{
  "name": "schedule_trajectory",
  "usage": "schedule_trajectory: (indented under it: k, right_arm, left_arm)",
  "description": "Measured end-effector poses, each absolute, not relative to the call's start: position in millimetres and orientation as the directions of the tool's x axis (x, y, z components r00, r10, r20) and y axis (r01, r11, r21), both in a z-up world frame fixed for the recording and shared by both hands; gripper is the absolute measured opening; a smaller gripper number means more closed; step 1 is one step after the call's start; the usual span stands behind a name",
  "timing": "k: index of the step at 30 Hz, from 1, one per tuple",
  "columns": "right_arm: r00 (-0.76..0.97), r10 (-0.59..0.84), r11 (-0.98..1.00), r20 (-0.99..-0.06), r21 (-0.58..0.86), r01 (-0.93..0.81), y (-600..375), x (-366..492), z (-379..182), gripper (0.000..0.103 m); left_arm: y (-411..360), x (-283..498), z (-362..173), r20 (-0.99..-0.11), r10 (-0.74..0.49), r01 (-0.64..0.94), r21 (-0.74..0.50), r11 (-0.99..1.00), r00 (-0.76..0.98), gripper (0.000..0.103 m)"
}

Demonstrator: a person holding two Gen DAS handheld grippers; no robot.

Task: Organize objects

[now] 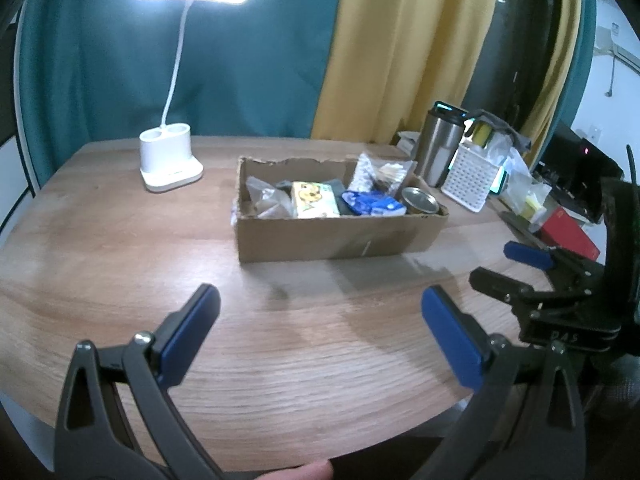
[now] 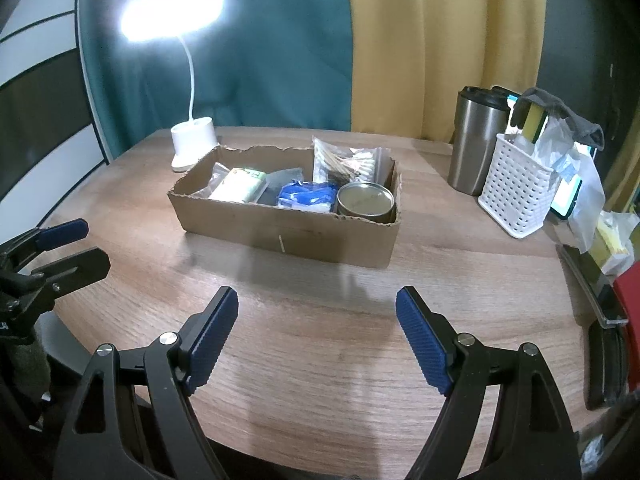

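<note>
An open cardboard box (image 1: pixel 340 238) (image 2: pixel 288 236) stands mid-table. In it lie a metal tin (image 1: pixel 420 200) (image 2: pixel 366 198), a blue-and-white packet (image 1: pixel 374 204) (image 2: pixel 306 196), a yellow-green carton (image 1: pixel 314 200) (image 2: pixel 242 184), clear bags and a cotton swab bag (image 2: pixel 352 164). My left gripper (image 1: pixel 320 320) is open and empty, above the table in front of the box. My right gripper (image 2: pixel 316 328) is open and empty, also in front of the box. Each gripper shows at the edge of the other's view: the right gripper (image 1: pixel 516 264), the left gripper (image 2: pixel 68 244).
A lit white desk lamp (image 1: pixel 170 160) (image 2: pixel 192 142) stands at the back left. A steel tumbler (image 1: pixel 440 148) (image 2: pixel 476 144) and a white perforated basket (image 1: pixel 472 184) (image 2: pixel 518 196) with a sponge and bags stand at the right. A red box (image 1: pixel 568 236) and clutter lie at the right edge. Curtains hang behind.
</note>
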State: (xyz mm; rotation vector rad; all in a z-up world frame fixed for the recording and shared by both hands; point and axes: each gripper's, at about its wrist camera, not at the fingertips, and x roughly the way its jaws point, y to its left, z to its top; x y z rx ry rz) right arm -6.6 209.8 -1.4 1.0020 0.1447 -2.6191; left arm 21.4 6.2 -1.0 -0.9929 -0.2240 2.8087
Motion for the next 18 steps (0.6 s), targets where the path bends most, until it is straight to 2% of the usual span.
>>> schedule_trajectory:
  k: [18]
  right_arm:
    - [-0.702,-0.283,-0.939,-0.654,0.040,0.341,211.1,-4.1,2.1,0.084]
  left_arm:
    - [5.1,21.8,1.5,-0.600,0.179,-0.089,-0.176,-0.980,-0.780,0.102]
